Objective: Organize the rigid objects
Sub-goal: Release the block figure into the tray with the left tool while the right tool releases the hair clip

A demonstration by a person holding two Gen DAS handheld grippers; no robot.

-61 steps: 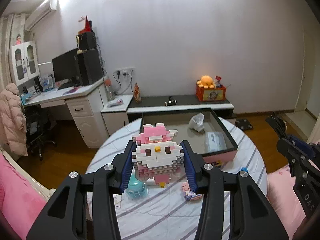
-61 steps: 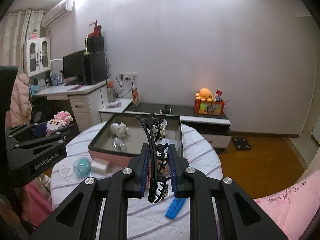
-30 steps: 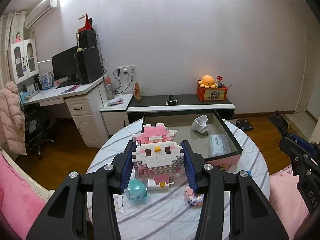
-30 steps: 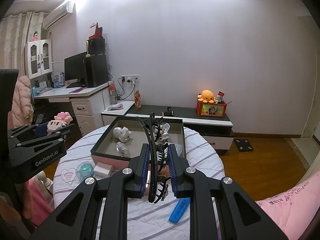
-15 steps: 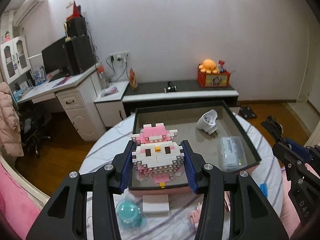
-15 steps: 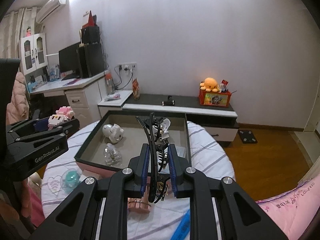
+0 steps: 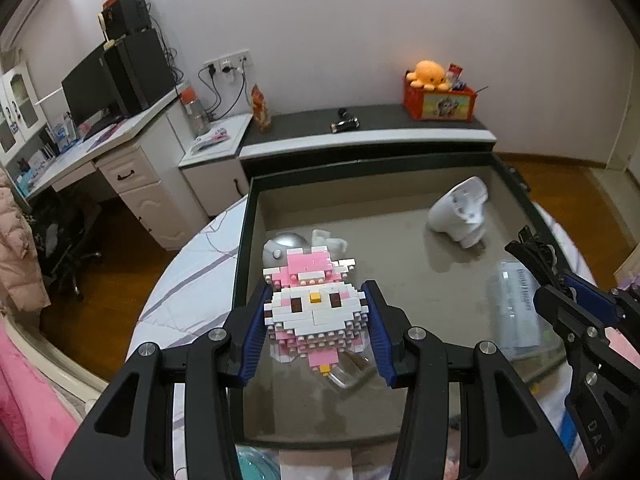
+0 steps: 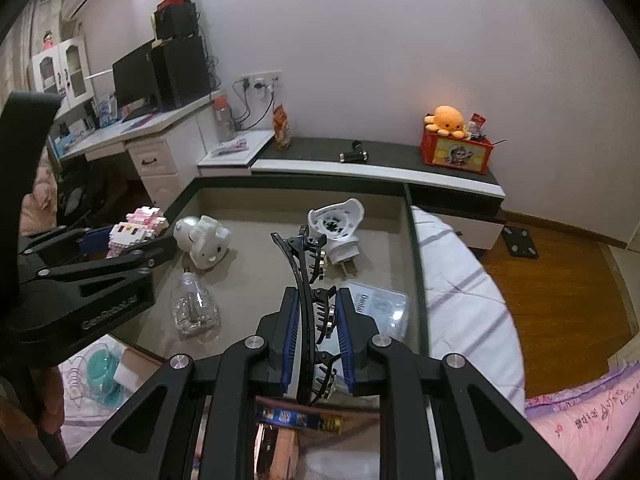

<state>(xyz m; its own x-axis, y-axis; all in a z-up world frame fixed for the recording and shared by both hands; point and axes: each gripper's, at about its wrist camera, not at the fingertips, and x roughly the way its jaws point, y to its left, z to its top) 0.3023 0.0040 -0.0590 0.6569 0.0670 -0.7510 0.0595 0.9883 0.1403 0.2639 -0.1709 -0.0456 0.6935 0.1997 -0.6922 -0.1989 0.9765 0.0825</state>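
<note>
The left gripper (image 7: pixel 316 336) has its blue-padded jaws part-way apart and clamped on either side of a pink-and-white brick-built toy figure with brown eyes and a yellow beak (image 7: pixel 314 312), held upright in the air above the near part of a large shallow box with dark rim and grey floor (image 7: pixel 244 240). The right gripper (image 8: pixel 318 334) is closed tight on a black toothed plastic hair claw clip (image 8: pixel 306 280), which sticks forward over the same box. On the box floor below lie a clear crushed plastic bottle (image 8: pixel 194 310) and a flat clear plastic case with a printed label (image 8: pixel 380 306); farther in are a white rounded animal-shaped toy (image 8: pixel 204 240) and a white plug-in adapter with metal prongs (image 8: pixel 338 228). The box rests on a round table under a white striped cloth (image 8: pixel 460 288). Beyond stands a low dark-topped cabinet (image 8: pixel 384 156) carrying an orange plush octopus (image 8: pixel 446 120).
</note>
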